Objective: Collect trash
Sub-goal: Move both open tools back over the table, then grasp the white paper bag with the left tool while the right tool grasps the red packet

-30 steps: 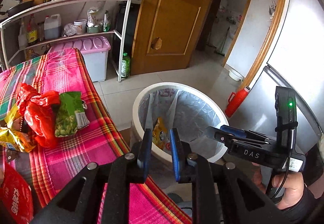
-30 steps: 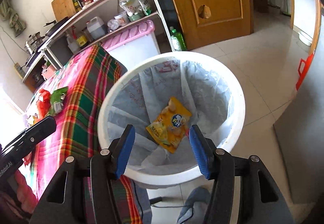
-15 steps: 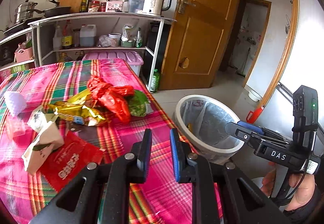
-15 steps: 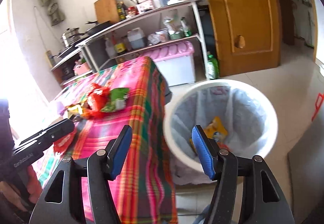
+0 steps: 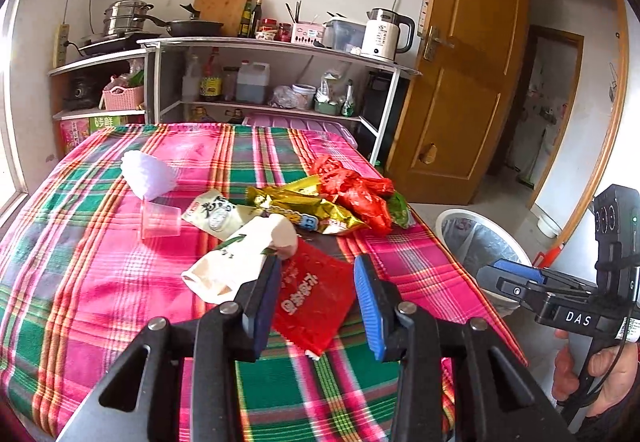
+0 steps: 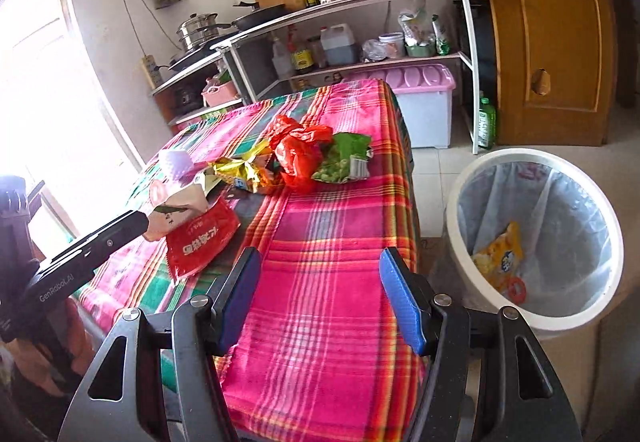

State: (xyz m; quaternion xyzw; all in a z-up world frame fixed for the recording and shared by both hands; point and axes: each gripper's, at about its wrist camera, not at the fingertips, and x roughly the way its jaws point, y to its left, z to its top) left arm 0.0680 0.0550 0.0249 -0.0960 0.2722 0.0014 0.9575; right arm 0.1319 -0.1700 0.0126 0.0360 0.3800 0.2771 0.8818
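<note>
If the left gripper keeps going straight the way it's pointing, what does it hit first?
Most likely the flat red packet on the plaid tablecloth: it lies straight ahead between the opening jaws of the left gripper, which hold nothing. The white paper bag sits just beside its left finger, though depth is hard to judge.

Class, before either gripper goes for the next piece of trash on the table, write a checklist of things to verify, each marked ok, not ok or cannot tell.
1. Left gripper empty, jaws opening: ok.
2. Right gripper empty, open: ok.
3. Red packet lies flat, lined up ahead of left gripper: ok.
4. Trash bin has room; only a yellow packet and small bits inside: ok.
5. White carton clear of red packet: not ok, overlaps its edge.
6. Clear cup empty: cannot tell.
</note>
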